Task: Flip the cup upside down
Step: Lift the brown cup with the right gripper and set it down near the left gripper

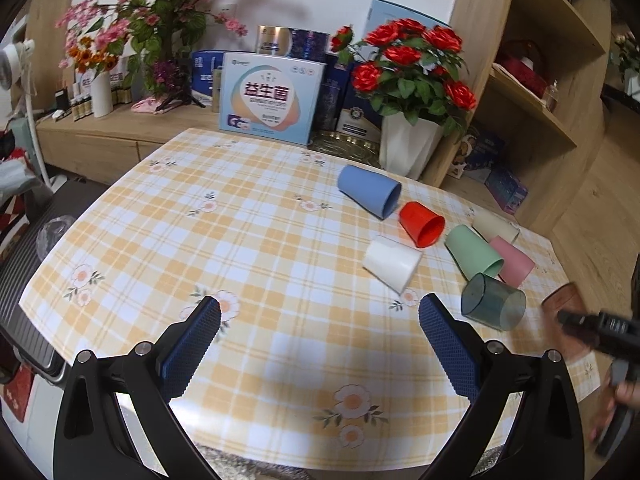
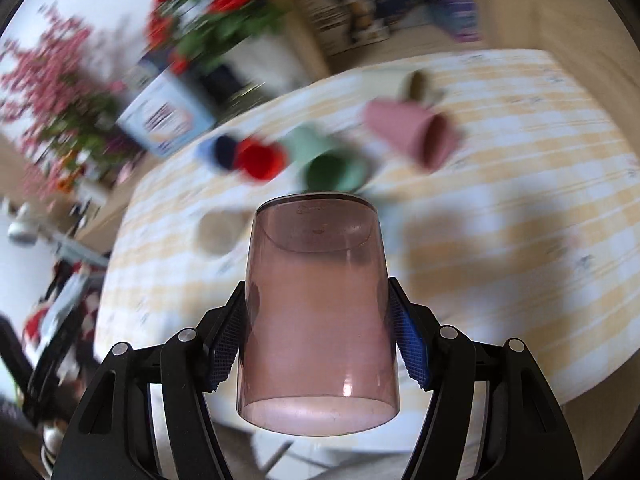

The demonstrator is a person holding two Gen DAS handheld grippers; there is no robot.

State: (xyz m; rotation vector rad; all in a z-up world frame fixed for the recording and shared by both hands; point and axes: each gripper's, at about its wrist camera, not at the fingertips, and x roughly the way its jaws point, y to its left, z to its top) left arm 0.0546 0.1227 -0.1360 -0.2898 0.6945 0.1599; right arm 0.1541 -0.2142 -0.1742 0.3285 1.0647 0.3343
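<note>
My right gripper (image 2: 316, 332) is shut on a translucent brown cup (image 2: 318, 320) and holds it above the checked tablecloth (image 2: 500, 240), its base pointing away from the camera and its open mouth toward it. In the left wrist view the same cup (image 1: 562, 300) is a blur at the right edge, with the right gripper (image 1: 592, 322) beside it. My left gripper (image 1: 320, 312) is open and empty above the table's near middle. Several cups lie on their sides: blue (image 1: 368, 191), red (image 1: 421, 224), white (image 1: 392, 263), green (image 1: 474, 253), pink (image 1: 512, 260), cream (image 1: 495, 227) and translucent teal (image 1: 493, 306).
A white vase of red roses (image 1: 408, 148) and a light blue box (image 1: 272, 98) stand at the table's far edge. A wooden shelf unit (image 1: 552, 80) is at the right. A low cabinet with pink flowers (image 1: 132, 20) is at the back left.
</note>
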